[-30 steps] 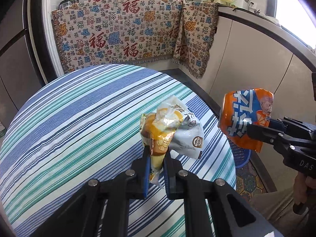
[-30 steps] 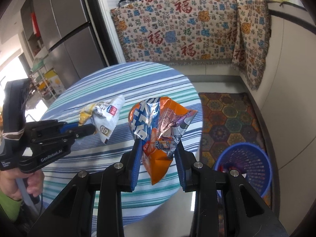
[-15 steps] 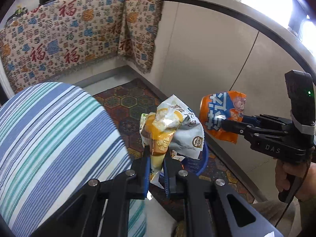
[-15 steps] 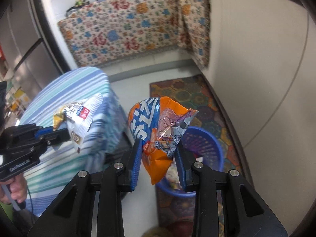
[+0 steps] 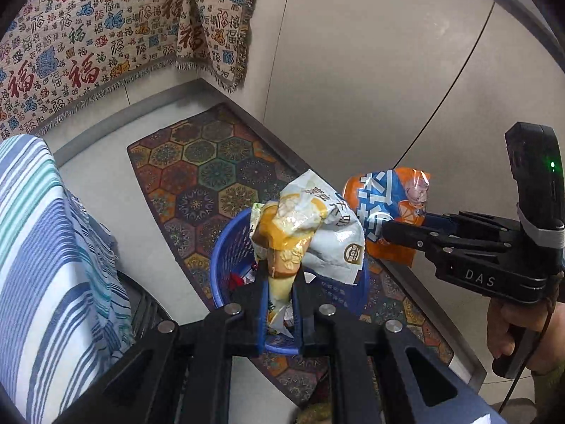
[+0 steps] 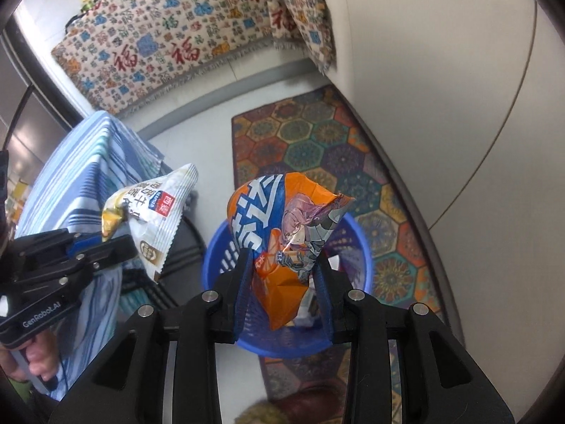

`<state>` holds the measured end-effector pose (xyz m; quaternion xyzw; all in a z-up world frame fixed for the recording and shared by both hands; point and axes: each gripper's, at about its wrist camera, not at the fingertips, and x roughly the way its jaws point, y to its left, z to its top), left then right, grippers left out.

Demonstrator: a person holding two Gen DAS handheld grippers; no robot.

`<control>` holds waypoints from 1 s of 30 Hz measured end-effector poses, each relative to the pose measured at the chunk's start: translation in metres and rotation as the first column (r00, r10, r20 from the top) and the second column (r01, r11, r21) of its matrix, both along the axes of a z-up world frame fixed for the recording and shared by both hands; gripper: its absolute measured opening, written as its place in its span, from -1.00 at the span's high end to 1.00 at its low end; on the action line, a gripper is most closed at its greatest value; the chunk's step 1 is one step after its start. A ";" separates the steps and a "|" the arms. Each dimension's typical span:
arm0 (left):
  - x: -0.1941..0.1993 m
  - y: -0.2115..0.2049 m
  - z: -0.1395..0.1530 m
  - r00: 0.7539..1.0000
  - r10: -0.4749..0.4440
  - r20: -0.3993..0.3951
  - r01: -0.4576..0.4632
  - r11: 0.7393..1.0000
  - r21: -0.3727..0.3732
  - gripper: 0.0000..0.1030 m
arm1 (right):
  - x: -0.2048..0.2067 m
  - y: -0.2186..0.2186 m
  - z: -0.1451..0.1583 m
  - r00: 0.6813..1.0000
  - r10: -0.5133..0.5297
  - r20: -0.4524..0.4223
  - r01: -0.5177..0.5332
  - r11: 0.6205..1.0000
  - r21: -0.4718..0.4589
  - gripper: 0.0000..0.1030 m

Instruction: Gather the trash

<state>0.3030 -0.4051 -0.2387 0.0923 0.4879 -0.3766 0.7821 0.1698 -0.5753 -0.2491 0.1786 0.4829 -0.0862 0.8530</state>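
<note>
Left gripper (image 5: 279, 304): jaws narrow, pinched on the tail of a white-and-yellow wrapper (image 5: 307, 233), which stands crumpled at the centre of the left wrist view, directly over a blue basket (image 5: 226, 258) on the floor. The same wrapper (image 6: 155, 219) and left gripper (image 6: 120, 243) show at the left of the right wrist view, beside the basket (image 6: 219, 265) rather than over it.

Right gripper (image 6: 284, 282): jaws opening, moderately apart, an orange-and-blue snack bag (image 6: 282, 240) between them; left pad touches the bag, contact on the right pad unclear. Bag hangs above the basket opening. In the left wrist view this gripper (image 5: 388, 229) enters from the right with the bag (image 5: 388, 208) at its tip, a hand (image 5: 522, 321) on the grip.

Basket sits on a hexagon-patterned rug (image 5: 212, 166), some litter inside. Striped desk cloth (image 5: 46, 247) at lower left. Patterned fabric (image 5: 106, 35) hangs at upper left.
</note>
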 end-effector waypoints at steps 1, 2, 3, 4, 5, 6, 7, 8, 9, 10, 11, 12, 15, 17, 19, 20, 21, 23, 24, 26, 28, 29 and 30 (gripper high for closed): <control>0.004 -0.005 -0.008 1.000 -0.004 -0.014 0.004 1.000 0.000 0.77 | 0.001 -0.005 -0.007 1.000 -0.005 -0.005 0.005 1.000 0.022 0.23; 0.008 -0.010 -0.018 1.000 -0.004 -0.031 0.004 1.000 0.001 0.74 | 0.003 -0.012 -0.016 1.000 -0.013 -0.010 0.013 0.998 0.054 0.22; 0.011 -0.013 -0.027 0.999 -0.002 -0.047 0.002 1.000 -0.004 0.70 | 0.003 -0.019 -0.024 1.000 -0.029 -0.011 0.030 0.996 0.079 0.10; 0.015 -0.015 -0.035 0.998 -0.003 -0.063 0.002 1.000 -0.011 0.48 | 0.003 -0.026 -0.031 0.999 -0.051 -0.011 0.051 0.994 0.098 -0.21; 0.019 -0.019 -0.044 0.997 -0.008 -0.079 0.008 1.000 -0.008 0.30 | 0.001 -0.030 -0.038 0.997 -0.071 -0.010 0.071 0.991 0.111 -0.32; 0.020 -0.021 -0.048 0.997 -0.009 -0.079 0.009 1.000 -0.002 -0.02 | -0.003 -0.035 -0.043 0.996 -0.089 -0.010 0.090 0.989 0.121 -0.34; 0.020 -0.022 -0.051 0.998 -0.007 -0.063 0.007 1.000 0.004 -0.18 | -0.005 -0.038 -0.046 0.995 -0.104 -0.012 0.105 0.986 0.132 -0.34; 0.018 -0.023 -0.051 0.999 -0.008 -0.039 0.008 1.000 0.012 -0.20 | -0.010 -0.041 -0.047 0.993 -0.121 -0.012 0.121 0.983 0.140 -0.34; 0.011 -0.025 -0.050 1.000 -0.010 -0.020 0.011 1.000 0.023 -0.21 | -0.014 -0.044 -0.046 0.990 -0.140 -0.011 0.140 0.980 0.142 -0.36; 0.007 -0.025 -0.049 1.000 -0.011 -0.010 0.011 1.000 0.029 -0.28 | -0.020 -0.047 -0.042 0.987 -0.158 -0.009 0.158 0.977 0.142 -0.46; 0.004 -0.024 -0.045 1.000 -0.005 -0.002 0.006 0.999 0.033 -0.34 | -0.019 -0.045 -0.037 0.984 -0.175 -0.010 0.175 0.975 0.134 -0.54; 0.001 -0.023 -0.039 1.000 0.004 0.008 -0.004 0.999 0.033 -0.43 | -0.021 -0.045 -0.031 0.981 -0.192 -0.015 0.192 0.974 0.120 -0.78; -0.010 -0.016 -0.018 1.000 0.006 0.019 -0.006 1.000 0.030 -0.74 | -0.033 -0.041 -0.003 0.973 -0.231 -0.003 0.230 0.970 0.081 -0.99; -0.022 -0.007 0.000 0.999 0.005 0.032 -0.006 1.000 0.015 -0.79 | -0.041 -0.033 0.018 0.969 -0.246 0.010 0.245 0.968 0.059 -0.99; -0.034 0.002 0.017 0.997 0.015 0.080 -0.017 1.000 0.027 -0.79 | -0.053 -0.021 0.038 0.968 -0.251 0.020 0.251 0.968 0.010 -0.99; -0.043 0.007 0.025 0.994 0.020 0.112 -0.024 0.999 0.029 -0.79 | -0.059 -0.013 0.047 0.968 -0.248 0.028 0.249 0.968 -0.017 -0.99; -0.052 0.010 0.032 0.990 0.024 0.140 -0.028 0.999 0.028 -0.80 | -0.065 -0.004 0.055 0.968 -0.247 0.036 0.249 0.968 -0.043 -0.99; -0.069 0.019 0.043 0.985 0.029 0.170 -0.034 0.999 0.029 -0.84 | -0.080 0.015 0.064 0.965 -0.260 0.025 0.261 0.960 -0.099 -0.99; -0.076 0.024 0.047 0.985 0.021 0.171 -0.027 0.999 0.031 -0.86 | -0.086 0.024 0.067 0.962 -0.271 0.013 0.271 0.953 -0.135 -0.99; -0.089 0.032 0.055 0.985 0.013 0.174 -0.017 1.000 0.026 -0.86 | -0.097 0.041 0.067 0.955 -0.295 0.001 0.289 0.935 -0.207 -0.99; -0.101 0.036 0.061 0.978 0.011 0.209 -0.024 0.998 0.061 -0.86 | -0.109 0.051 0.066 0.953 -0.303 0.011 0.298 0.929 -0.218 -0.99; -0.108 0.037 0.065 0.971 0.003 0.240 -0.023 0.996 0.083 -0.86 | -0.116 0.055 0.065 0.953 -0.303 0.013 0.299 0.930 -0.213 -0.99; -0.116 0.038 0.068 0.964 0.001 0.267 -0.028 0.995 0.099 -0.86 | -0.121 0.057 0.065 0.952 -0.305 0.016 0.302 0.930 -0.212 -0.99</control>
